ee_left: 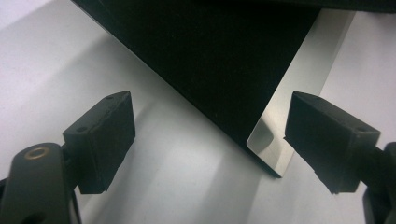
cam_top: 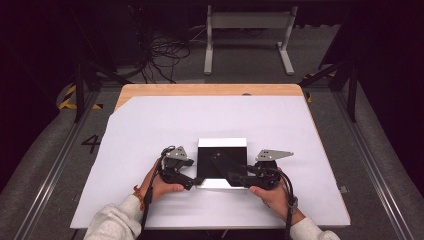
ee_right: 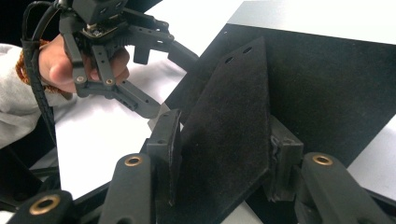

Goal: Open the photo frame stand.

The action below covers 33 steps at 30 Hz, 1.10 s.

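Jaws of the right gripper (ee_right: 224, 179) clamped a black felt strip (ee_right: 231, 135) over the black box (cam_top: 222, 159) lying mid-bench on the white sheet (cam_top: 150, 130). Left gripper (ee_left: 205, 140) stood open, straddling the box's near corner untouched. Best practice, I judged: steady that corner before lowering the strip squarely.

Lab or test room, dark surround, white-covered table (cam_top: 150, 125), floor rails (cam_top: 55, 165), loose cables (cam_top: 165, 52), taped floor markings (cam_top: 67, 97)
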Tool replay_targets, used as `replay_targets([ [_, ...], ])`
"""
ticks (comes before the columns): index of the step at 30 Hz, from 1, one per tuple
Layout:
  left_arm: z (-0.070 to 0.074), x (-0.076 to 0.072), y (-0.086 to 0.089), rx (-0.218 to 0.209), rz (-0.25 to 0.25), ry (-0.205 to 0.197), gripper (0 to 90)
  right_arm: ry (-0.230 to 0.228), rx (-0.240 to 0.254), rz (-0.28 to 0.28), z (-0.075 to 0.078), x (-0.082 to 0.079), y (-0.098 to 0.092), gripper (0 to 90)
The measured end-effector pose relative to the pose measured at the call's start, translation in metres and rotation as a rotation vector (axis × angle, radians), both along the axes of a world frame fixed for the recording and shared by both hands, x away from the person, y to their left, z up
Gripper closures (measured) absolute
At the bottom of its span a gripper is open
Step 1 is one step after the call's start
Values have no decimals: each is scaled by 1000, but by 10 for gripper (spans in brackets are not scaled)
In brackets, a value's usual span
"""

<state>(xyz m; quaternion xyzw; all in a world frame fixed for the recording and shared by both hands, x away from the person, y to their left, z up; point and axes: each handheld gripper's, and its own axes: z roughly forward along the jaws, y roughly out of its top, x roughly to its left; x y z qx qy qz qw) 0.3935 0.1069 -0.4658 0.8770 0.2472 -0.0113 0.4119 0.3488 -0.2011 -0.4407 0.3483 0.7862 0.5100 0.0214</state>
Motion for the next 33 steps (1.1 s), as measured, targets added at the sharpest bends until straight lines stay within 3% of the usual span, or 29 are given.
replay_targets([
  [8, 0, 4, -5, -15, -25, 11, 174, -63, -24, 31, 5, -6, 2, 562],
  [19, 1, 6, -17, -28, -58, 25, 218, -64, -31, 49, 5, -5, 0, 575],
  [20, 1, 6, -18, -28, -65, 13, 234, -63, -29, 50, 5, -5, 0, 575],
  [23, 1, 6, -18, -32, -57, 14, 241, -55, -25, 47, 4, -4, -1, 574],
  [26, 3, 7, -15, -51, -41, 30, 308, -50, -24, 48, 3, -4, -2, 574],
  [33, 4, 8, -12, -66, -29, 21, 374, -50, -26, 50, 3, -3, -2, 574],
])
